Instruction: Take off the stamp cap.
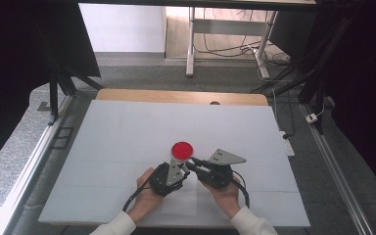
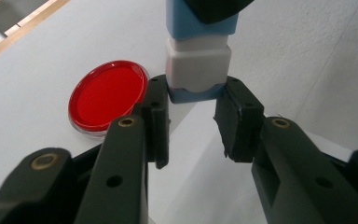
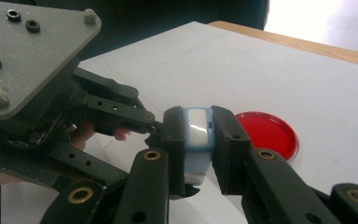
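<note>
Right gripper view has the right gripper (image 3: 198, 140) clamped on a blue-and-white block (image 3: 197, 135), its lower end hidden, while the left gripper (image 2: 193, 116) gapes around that end beside a red dish (image 2: 107, 99).

The white table (image 1: 127, 127) is bright and evenly lit, while the room's sides are very dark. Close to the right gripper (image 3: 198, 135), its black arms look blurry, and the red dish (image 3: 270, 133) beside it looks soft.
</note>
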`<state>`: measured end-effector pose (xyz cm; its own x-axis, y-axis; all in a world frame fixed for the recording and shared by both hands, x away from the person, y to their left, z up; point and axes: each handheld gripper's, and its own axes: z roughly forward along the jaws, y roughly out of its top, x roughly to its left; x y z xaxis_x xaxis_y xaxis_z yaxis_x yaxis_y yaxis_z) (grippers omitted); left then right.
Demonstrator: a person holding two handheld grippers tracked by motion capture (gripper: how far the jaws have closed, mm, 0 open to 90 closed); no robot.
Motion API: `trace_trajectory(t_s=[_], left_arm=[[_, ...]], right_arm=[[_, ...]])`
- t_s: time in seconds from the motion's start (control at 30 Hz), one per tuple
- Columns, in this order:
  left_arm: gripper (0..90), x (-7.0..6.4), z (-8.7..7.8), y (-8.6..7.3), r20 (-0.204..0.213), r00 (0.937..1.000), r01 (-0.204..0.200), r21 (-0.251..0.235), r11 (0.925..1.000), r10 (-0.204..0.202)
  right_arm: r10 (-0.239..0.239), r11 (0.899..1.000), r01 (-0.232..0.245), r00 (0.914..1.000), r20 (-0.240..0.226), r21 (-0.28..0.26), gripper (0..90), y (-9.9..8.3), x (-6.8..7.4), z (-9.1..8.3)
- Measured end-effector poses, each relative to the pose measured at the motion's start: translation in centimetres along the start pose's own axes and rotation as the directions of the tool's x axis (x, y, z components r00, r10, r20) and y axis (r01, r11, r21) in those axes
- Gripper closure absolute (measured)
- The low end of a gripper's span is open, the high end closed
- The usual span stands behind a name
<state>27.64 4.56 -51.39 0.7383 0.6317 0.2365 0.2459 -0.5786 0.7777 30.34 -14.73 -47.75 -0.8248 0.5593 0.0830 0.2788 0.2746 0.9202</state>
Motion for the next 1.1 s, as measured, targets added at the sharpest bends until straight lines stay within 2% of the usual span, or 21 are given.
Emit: trace_trajectory(t_s=[0.2,0.33,0.93,1.1], left_arm=[[65.9,-0.08,-0.01,-0.03,-0.013,0.9999,-0.01,-0.003,0.9999,0.01],[65.9,0.13,-0.07,-0.13,0.009,0.9995,0.031,-0.02,0.9993,-0.031],[65.9,0.29,0.05,-0.26,0.041,0.9969,0.068,-0.024,0.9974,-0.067],[66.0,0.1,0.1,-0.25,0.017,0.9994,0.031,-0.01,0.9995,-0.031]], right_arm=[[0.008,1.0,-0.008,1.0,0.0,0.001,75.6,0.0,-0.05,0.02],[0.013,1.0,-0.012,0.9999,0.005,-0.009,75.6,-0.06,0.03,-0.05],[0.007,1.0,-0.007,0.9998,0.016,-0.012,75.6,-0.13,0.18,-0.09],[-0.007,1.0,0.007,0.9998,0.018,-0.001,75.6,-0.09,0.26,0.01]])
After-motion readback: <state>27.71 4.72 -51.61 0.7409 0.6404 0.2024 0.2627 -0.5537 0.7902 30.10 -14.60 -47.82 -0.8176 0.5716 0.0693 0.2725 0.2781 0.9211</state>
